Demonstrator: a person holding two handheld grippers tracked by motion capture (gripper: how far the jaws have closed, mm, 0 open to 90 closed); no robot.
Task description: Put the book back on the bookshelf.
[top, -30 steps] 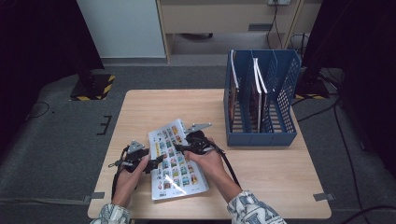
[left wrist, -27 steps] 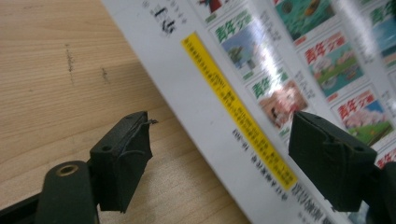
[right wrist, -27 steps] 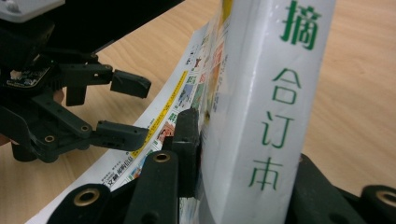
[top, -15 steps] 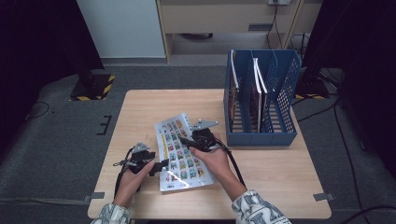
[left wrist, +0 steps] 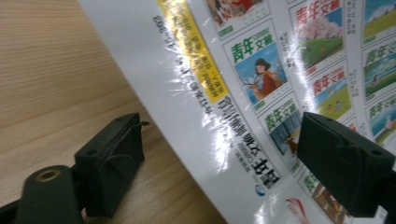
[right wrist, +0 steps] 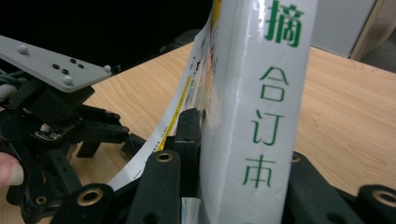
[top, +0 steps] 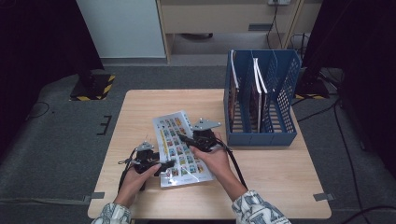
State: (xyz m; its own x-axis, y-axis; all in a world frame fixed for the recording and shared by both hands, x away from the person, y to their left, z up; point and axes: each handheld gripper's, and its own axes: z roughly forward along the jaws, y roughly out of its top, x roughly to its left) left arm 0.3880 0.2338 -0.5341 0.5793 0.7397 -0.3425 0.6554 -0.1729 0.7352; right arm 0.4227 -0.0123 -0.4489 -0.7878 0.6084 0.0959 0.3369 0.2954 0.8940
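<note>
A thick white book (top: 173, 135) with rows of small colourful pictures on its cover lies tilted on the wooden table (top: 280, 186). My right gripper (top: 189, 140) is shut on its spine (right wrist: 266, 93), one jaw on each side. In the right gripper view the cover curves away toward my left gripper (right wrist: 51, 126). My left gripper (top: 164, 166) sits at the book's near left edge. Its jaws have just been opening. The cover (left wrist: 261, 93) lies between them without being pressed: one jaw is over the wood, the other over the pictures.
A blue mesh file rack (top: 280, 88) stands at the table's far right, holding several upright books (top: 258, 86). Bare wood surrounds the book on the left and near right. Beyond the table lie grey floor, cables and a white cabinet.
The book has shifted a little to the right and turned with my right gripper. My left gripper's jaws stand wider apart at the book's edge.
</note>
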